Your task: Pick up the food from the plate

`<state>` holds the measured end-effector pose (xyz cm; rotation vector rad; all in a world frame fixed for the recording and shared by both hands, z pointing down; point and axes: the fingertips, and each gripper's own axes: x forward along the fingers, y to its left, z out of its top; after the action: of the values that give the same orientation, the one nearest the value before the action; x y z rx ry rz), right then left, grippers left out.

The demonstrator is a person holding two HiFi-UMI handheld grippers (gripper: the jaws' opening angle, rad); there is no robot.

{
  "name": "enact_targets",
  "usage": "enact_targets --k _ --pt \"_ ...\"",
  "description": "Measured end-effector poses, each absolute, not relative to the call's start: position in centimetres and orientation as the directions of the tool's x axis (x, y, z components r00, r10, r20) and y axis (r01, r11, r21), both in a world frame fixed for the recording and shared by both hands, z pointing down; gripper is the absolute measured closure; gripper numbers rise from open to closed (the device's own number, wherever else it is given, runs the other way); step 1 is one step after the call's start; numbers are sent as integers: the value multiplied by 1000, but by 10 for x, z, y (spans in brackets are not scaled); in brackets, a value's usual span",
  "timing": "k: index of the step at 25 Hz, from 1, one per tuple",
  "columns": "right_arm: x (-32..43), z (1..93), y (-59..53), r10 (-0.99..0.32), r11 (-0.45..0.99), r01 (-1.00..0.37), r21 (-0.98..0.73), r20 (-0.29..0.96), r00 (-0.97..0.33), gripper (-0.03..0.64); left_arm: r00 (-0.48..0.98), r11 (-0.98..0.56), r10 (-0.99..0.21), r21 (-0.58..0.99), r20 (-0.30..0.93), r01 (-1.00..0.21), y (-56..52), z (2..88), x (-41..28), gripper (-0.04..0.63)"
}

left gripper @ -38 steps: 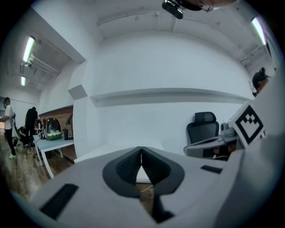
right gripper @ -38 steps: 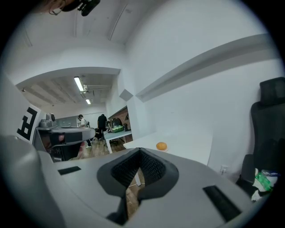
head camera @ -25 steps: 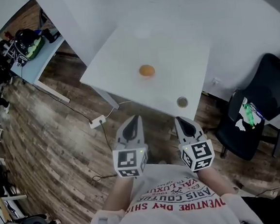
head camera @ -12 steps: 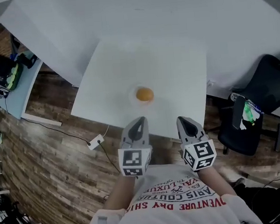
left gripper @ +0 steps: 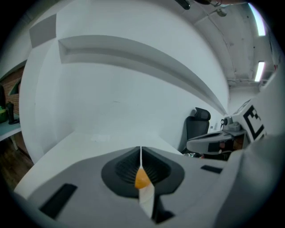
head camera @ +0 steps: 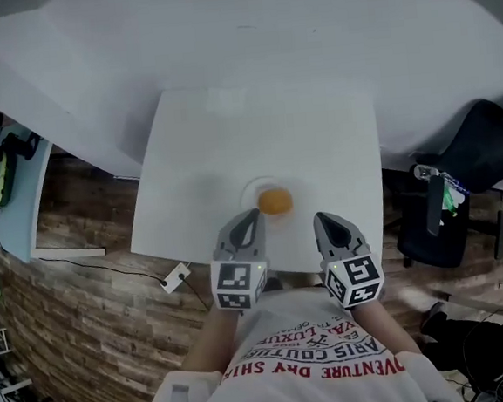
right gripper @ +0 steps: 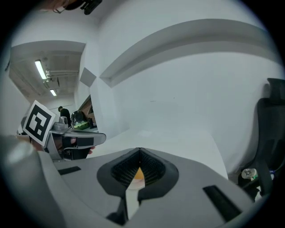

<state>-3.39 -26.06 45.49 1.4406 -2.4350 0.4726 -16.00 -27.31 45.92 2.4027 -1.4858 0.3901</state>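
Note:
A round orange piece of food (head camera: 274, 202) lies on a pale plate (head camera: 252, 189) near the front edge of the white table (head camera: 195, 157). My left gripper (head camera: 250, 217) hovers just short of the plate's near left side, jaws shut and empty. My right gripper (head camera: 322, 222) is level with it, to the right of the plate, also shut and empty. In the left gripper view the food (left gripper: 141, 178) shows through the slit below the closed left gripper (left gripper: 141, 153). The right gripper view shows the food (right gripper: 138, 173) the same way behind the closed right gripper (right gripper: 140, 153).
A black office chair (head camera: 464, 181) stands right of the table, with a white wall behind. A light-blue desk (head camera: 11, 204) is at the far left. A power strip (head camera: 175, 277) and cable lie on the wood floor by the table's left front corner.
The table and the food have drawn closer to me and now sit just ahead of both grippers. Both grippers have stayed shut and side by side.

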Motion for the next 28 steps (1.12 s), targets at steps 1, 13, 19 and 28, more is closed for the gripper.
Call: enact_targets --k 1,13,19,28 --pt "-36 458 -264 -789 450 -882 -142 399 -467 606 438 -432 -813 107 383 -895 -278 464 -160 588" --pt "-27 501 -293 -718 458 -871 -175 505 -479 606 429 -370 -746 219 509 -903 -291 526 -138 549" --pt "-13 521 -301 -692 474 -866 -161 540 -479 606 382 -296 -755 242 533 -924 -310 549 -123 162" --pt "-3 566 -307 -609 493 -848 -196 618 -497 606 320 -268 -652 186 687 -945 -319 607 -114 146"
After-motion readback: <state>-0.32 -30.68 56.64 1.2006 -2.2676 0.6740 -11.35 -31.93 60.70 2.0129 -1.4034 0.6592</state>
